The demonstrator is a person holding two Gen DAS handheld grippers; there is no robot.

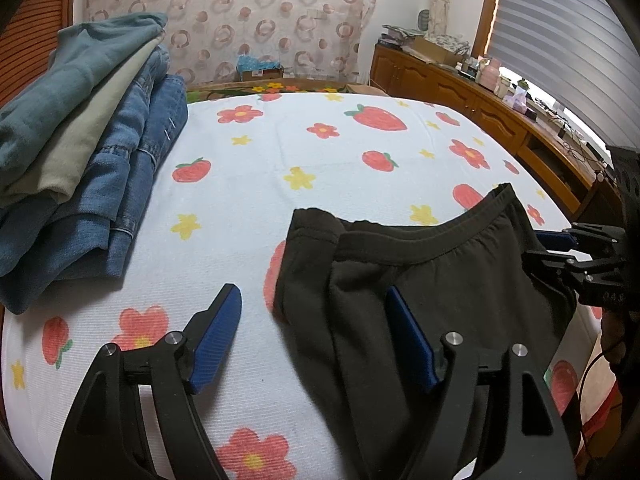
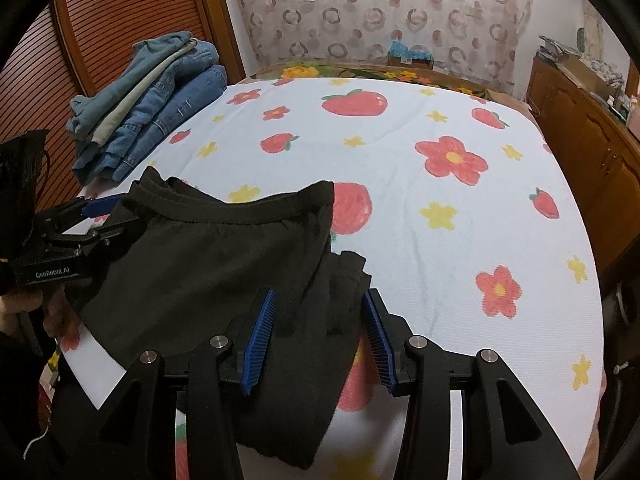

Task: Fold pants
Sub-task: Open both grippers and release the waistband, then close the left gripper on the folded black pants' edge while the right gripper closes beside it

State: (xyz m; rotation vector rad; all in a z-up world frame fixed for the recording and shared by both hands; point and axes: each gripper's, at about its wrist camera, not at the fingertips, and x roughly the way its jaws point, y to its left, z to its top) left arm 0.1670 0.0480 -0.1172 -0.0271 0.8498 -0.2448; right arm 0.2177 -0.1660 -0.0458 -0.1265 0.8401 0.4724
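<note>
Black pants [image 1: 432, 280] lie folded on the white strawberry-print bedspread [image 1: 280, 184], waistband toward the far side; they also show in the right wrist view [image 2: 208, 264]. My left gripper [image 1: 316, 316] is open, with its right finger over the pants' left edge and its left finger over bare bedspread. My right gripper [image 2: 320, 320] is open, its blue fingers straddling the pants' right part near the folded leg ends. The right gripper also shows at the pants' right edge [image 1: 568, 256], and the left gripper at their left edge [image 2: 92, 216].
A stack of folded jeans and tops [image 1: 84, 168] sits at the bed's far left [image 2: 148, 108]. A wooden cabinet [image 1: 480, 108] with clutter runs along the right. A slatted wooden door [image 2: 112, 20] stands behind the stack.
</note>
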